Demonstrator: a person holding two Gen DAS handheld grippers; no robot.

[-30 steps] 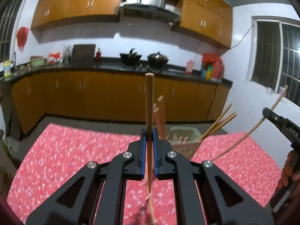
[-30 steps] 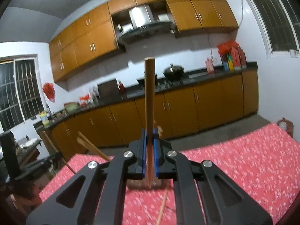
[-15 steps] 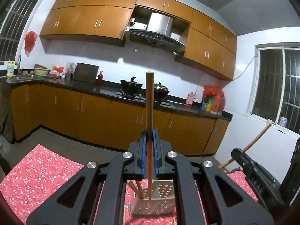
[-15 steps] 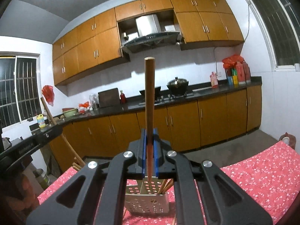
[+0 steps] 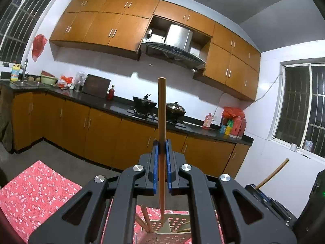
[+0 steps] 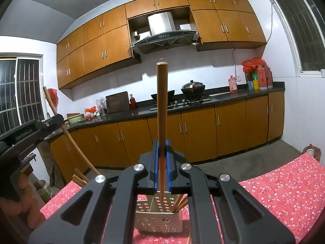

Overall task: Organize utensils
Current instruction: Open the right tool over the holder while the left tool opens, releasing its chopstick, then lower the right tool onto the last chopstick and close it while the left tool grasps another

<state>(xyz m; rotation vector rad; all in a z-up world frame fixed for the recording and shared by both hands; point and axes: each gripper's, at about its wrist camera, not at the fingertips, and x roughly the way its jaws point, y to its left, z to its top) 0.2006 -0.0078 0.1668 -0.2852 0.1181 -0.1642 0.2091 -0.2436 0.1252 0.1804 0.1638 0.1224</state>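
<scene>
Several chopsticks (image 6: 179, 201) already stand in the perforated holder (image 6: 158, 219). I have each set of jaws clamped on one upright chopstick above the holder: left gripper (image 5: 161, 152) on its chopstick (image 5: 161, 109), right gripper (image 6: 161, 152) on the other chopstick (image 6: 161, 101). Both are not yet dropped in.

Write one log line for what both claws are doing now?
left claw: shut on wooden chopstick | right claw: shut on wooden chopstick | both upright above perforated metal holder | cloth: red floral

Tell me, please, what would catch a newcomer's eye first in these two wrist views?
Most striking is the wooden chopstick standing upright, clamped in the left gripper, and a second chopstick held the same way in the right gripper. Below both sits a perforated utensil holder on the red floral tablecloth, already holding several chopsticks.
</scene>
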